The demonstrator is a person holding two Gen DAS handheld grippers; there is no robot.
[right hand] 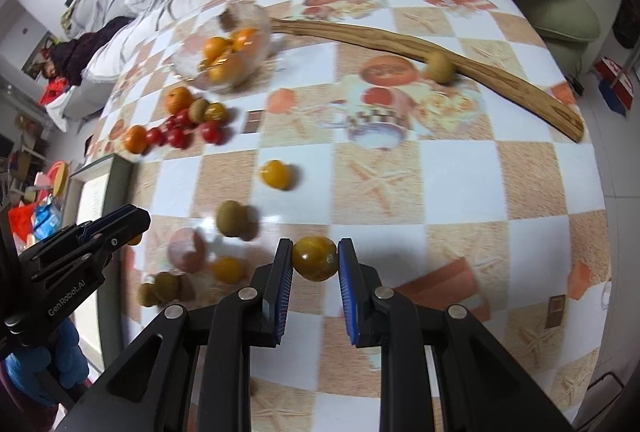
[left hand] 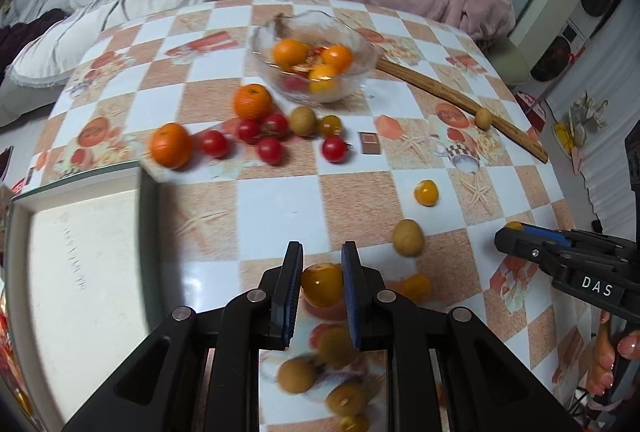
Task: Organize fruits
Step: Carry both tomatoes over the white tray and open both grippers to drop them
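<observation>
Left wrist view: left gripper point(left hand: 322, 282) clamps a yellow tomato point(left hand: 322, 284) at lower centre; right gripper point(right hand: 314, 260) likewise grips another tomato point(right hand: 315, 258), both apparently bound for the bowl point(left hand: 316, 58) at upper centre.

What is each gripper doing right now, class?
Left gripper: closed on a yellow tomato.
Right gripper: closed on another yellow tomato.

Checkered table point(left hand: 280, 200): glass bowl point(left hand: 316, 60), scattered fruits point(left hand: 256, 128), wooden stick point(left hand: 460, 100), maybe.
</observation>
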